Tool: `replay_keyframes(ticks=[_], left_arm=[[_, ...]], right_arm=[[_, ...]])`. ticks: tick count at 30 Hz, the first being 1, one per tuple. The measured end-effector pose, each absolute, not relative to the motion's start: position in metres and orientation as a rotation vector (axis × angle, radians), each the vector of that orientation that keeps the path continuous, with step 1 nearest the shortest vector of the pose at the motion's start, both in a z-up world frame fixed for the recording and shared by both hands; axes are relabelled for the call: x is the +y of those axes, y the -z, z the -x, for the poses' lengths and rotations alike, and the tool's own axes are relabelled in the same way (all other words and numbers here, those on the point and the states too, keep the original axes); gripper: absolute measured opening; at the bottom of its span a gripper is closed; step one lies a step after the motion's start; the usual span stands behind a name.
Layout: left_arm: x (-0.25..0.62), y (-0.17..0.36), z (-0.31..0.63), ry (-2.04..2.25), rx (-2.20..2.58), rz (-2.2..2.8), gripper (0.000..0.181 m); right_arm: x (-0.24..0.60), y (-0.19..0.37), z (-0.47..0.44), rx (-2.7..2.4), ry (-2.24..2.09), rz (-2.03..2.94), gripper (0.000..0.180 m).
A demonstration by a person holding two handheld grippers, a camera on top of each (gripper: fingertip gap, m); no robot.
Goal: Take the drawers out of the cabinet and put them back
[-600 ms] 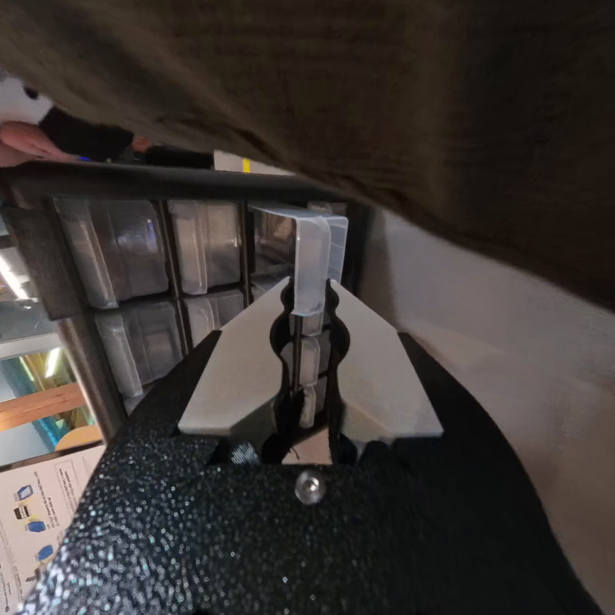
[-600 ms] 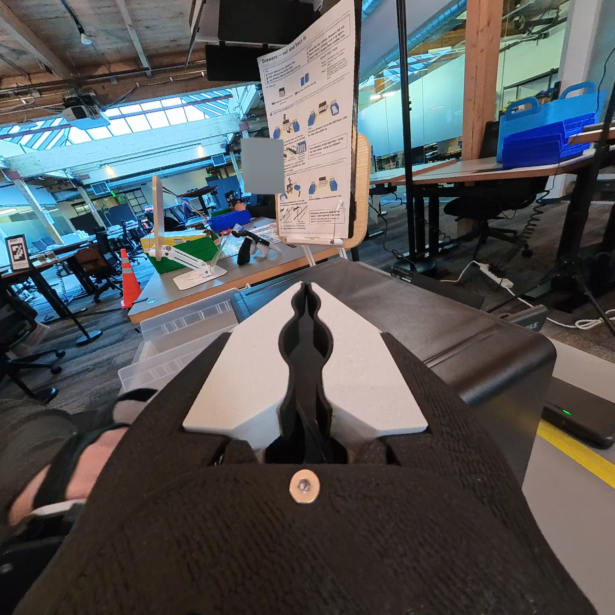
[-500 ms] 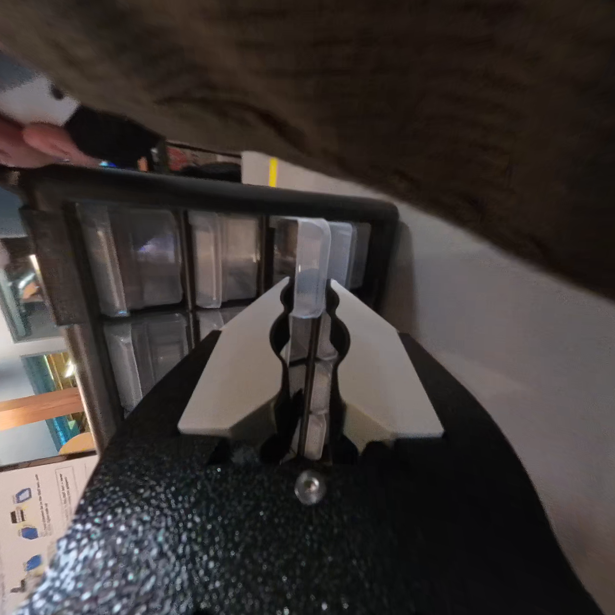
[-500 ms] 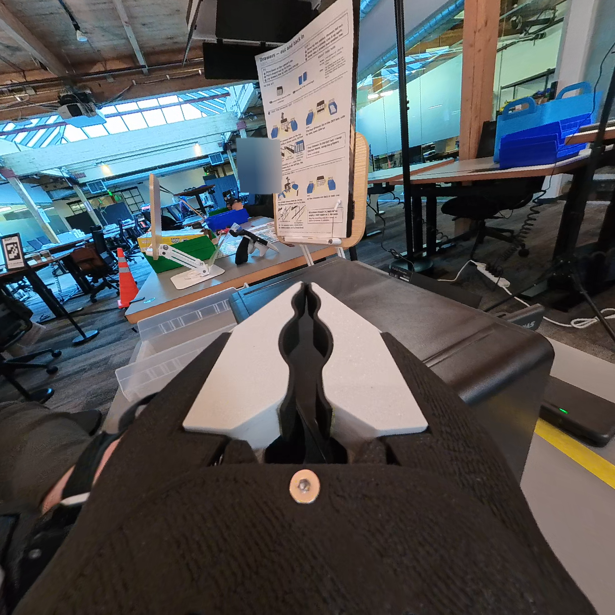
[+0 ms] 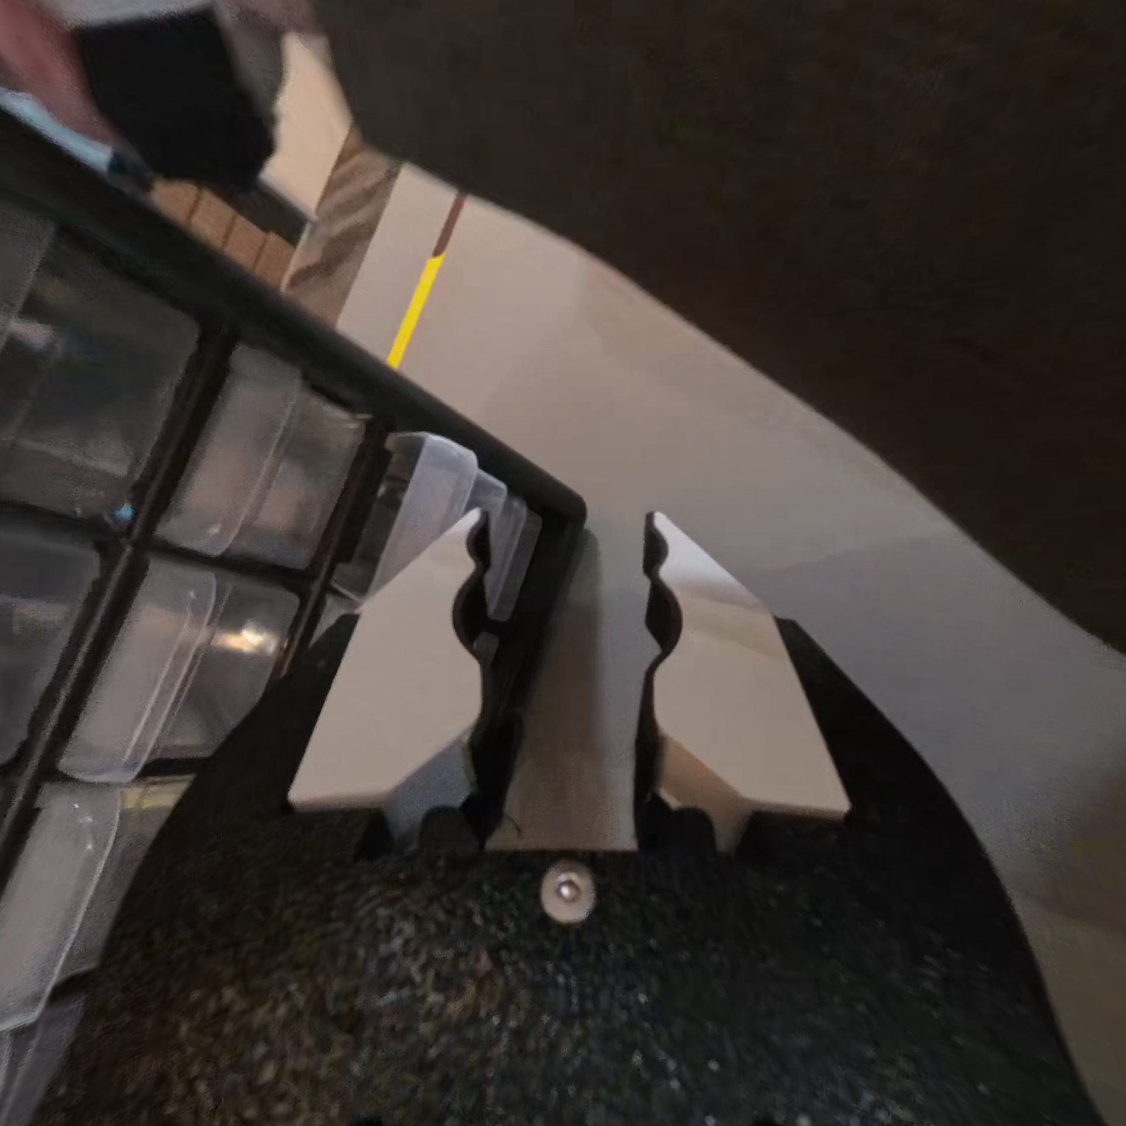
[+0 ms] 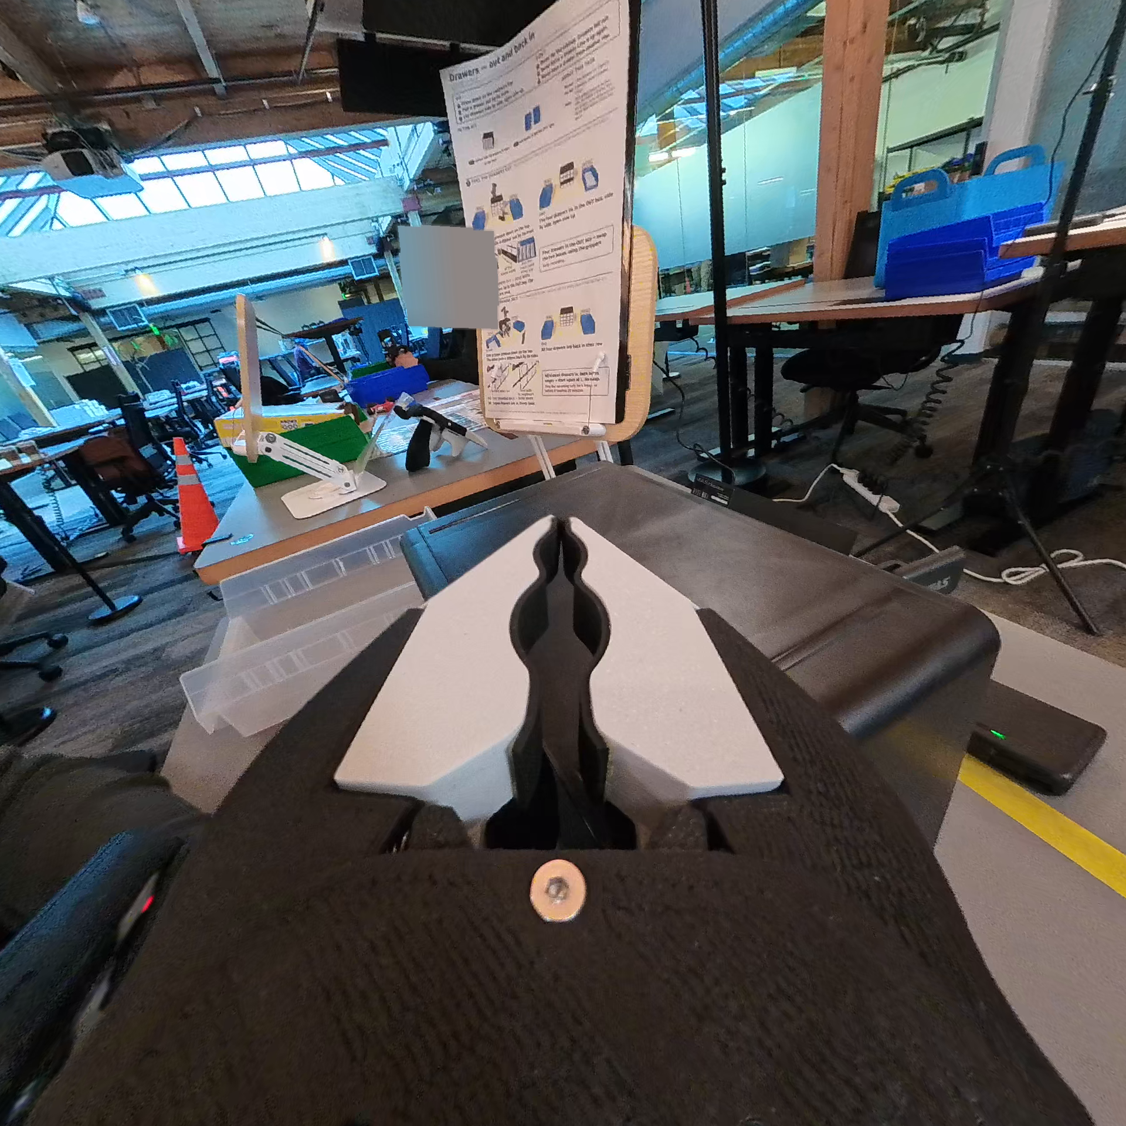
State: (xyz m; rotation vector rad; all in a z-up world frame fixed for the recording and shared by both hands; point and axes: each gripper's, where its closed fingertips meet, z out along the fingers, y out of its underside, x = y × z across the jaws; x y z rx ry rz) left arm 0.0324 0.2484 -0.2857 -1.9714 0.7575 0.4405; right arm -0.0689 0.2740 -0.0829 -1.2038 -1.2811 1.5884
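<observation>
The black cabinet [image 5: 341, 359] fills the left of the left wrist view, its grid holding several clear plastic drawers [image 5: 250, 463]. The top right drawer [image 5: 439, 487] sits in its slot with its handle sticking out just in front of my left finger. My left gripper [image 5: 566, 524] is open and empty, its fingers spread to either side of the cabinet's right corner. In the right wrist view my right gripper [image 6: 562, 525] is shut and empty, resting over the cabinet's black top [image 6: 761, 585].
A dark brown sleeve [image 5: 792, 183] covers the top of the left wrist view. Clear plastic bins [image 6: 304, 615] lie left of the cabinet. An instruction sheet on a stand [image 6: 548, 231] rises behind it. A yellow line [image 6: 1048, 822] and a black device [image 6: 1036, 755] are on the grey table at right.
My left gripper has let go of the top right drawer's handle and opened, and its view has swung to the right. The drawer now sits in the cabinet. My right gripper stays shut on top.
</observation>
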Motion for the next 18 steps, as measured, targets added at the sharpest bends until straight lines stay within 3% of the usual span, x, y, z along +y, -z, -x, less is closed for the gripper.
replay_keyframes(ticks=[3, 7, 10, 14, 18], left_arm=[[0.254, 0.293, -0.018, -0.381, 0.691, 2.058, 0.075], [0.238, 0.287, -0.031, -0.218, 0.726, 2.07, 0.085], [0.224, 0.202, -0.016, -0.203, 0.571, 1.823, 0.057], [0.187, 0.088, 0.064, -0.197, 0.26, 1.575, 0.052], [0.157, 0.064, 0.134, -0.195, 0.093, 1.577, 0.074]], right_arm=[[0.274, 0.083, 0.07, -1.279, -1.589, 1.207, 0.0], [0.275, 0.083, 0.071, -1.275, -1.584, 1.212, 0.0], [0.276, 0.084, 0.072, -1.279, -1.552, 1.223, 0.0], [0.276, 0.086, 0.074, -1.289, -1.501, 1.235, 0.0], [0.276, 0.086, 0.076, -1.287, -1.485, 1.245, 0.0]])
